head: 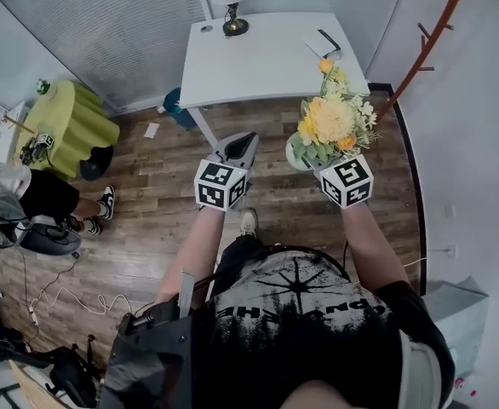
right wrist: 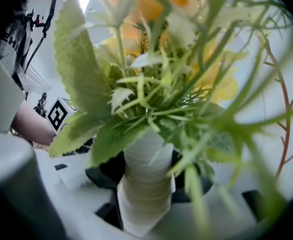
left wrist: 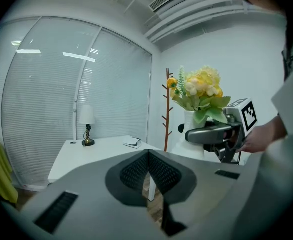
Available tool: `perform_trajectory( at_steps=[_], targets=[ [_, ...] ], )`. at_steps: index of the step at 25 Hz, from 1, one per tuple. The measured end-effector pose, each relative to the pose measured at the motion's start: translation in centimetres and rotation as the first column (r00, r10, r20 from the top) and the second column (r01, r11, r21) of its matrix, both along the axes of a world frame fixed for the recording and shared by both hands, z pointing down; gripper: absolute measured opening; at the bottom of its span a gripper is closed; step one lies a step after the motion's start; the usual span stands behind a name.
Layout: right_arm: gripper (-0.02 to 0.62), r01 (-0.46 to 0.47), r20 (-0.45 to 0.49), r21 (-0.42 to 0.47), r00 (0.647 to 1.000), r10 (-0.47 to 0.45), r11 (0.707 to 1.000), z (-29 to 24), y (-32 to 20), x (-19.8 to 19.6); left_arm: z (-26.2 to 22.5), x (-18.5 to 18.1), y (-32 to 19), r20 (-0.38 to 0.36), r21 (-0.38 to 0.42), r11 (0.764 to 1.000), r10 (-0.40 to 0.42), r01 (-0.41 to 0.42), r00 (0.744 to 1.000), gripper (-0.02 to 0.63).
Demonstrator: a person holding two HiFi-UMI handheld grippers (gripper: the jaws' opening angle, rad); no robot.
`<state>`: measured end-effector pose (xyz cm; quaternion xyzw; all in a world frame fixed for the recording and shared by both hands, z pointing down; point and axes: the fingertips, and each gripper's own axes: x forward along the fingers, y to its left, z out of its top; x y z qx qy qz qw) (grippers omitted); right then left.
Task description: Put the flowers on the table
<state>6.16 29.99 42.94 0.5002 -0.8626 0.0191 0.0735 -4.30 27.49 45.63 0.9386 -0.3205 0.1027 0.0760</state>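
Note:
A bunch of yellow and white flowers (head: 328, 119) with green leaves stands in a ribbed white vase (right wrist: 145, 184). My right gripper (head: 311, 158) is shut on the vase, held in the air just short of the white table (head: 258, 58). From the left gripper view the flowers (left wrist: 199, 89) and vase show at the right, clamped in the right gripper (left wrist: 211, 134). My left gripper (head: 239, 147) is shut with nothing in it, its jaws touching, pointed toward the table's front edge; in its own view the pads (left wrist: 149, 171) meet.
On the table stand a lamp (head: 231, 7) at the back and a small book (head: 322, 43) at the right. A wooden coat stand (head: 428, 41) rises at the right. A yellow-green stool (head: 75, 122) and a seated person (head: 28, 198) are at the left.

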Motion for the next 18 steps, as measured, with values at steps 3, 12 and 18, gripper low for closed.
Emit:
perform_trajectory(
  at_steps=[3, 12, 18],
  targets=[
    [0.264, -0.017, 0.002, 0.003, 1.000, 0.017, 1.000, -0.2, -2.4, -0.5, -0.2, -0.5, -2.6, 0.005, 0.012, 1.000, 0.018, -0.018, 1.000, 0.012],
    [0.264, -0.077, -0.003, -0.003, 0.997, 0.077, 0.997, -0.4, -9.7, -2.2, -1.2, -3.3, -11.0, -0.013, 0.020, 0.998, 0.052, -0.052, 0.999, 0.011],
    [0.264, -0.098, 0.003, -0.012, 0.995, 0.098, 0.995, 0.1, -14.3, -4.3, -0.9, -4.9, -15.7, -0.016, 0.014, 0.997, 0.078, -0.077, 0.997, 0.012]
  ],
)
